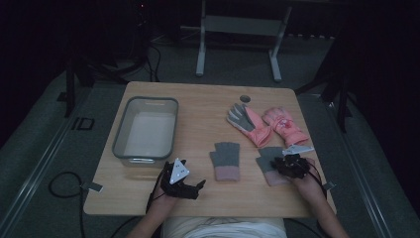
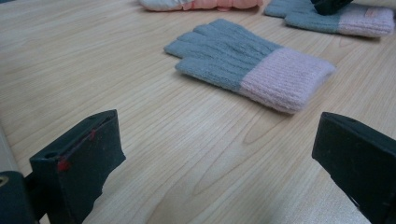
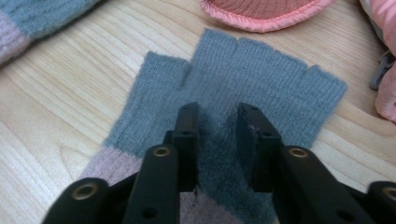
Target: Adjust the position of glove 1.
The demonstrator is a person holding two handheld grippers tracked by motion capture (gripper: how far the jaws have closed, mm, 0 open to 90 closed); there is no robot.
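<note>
Two grey knit fingerless gloves with pink cuffs lie near the table's front. The right grey glove [image 1: 266, 156] [image 3: 261, 79] has my right gripper [image 1: 283, 162] [image 3: 217, 112] down on its palm, jaws narrow, pinching a ridge of the knit. The left grey glove [image 1: 225, 159] [image 2: 252, 60] lies flat and untouched. My left gripper [image 1: 194, 174] [image 2: 224, 144] rests low over the bare wood to its left, jaws wide open with nothing between them. Two pink padded gloves [image 1: 250, 124] [image 1: 286, 126] lie farther back on the right.
A grey plastic bin [image 1: 119, 134] stands at the table's left, with nothing seen inside. A small round dark hole [image 1: 244, 98] sits near the table's far edge. One pink glove's cuff [image 3: 261, 11] lies just beyond the pinched glove's finger ends.
</note>
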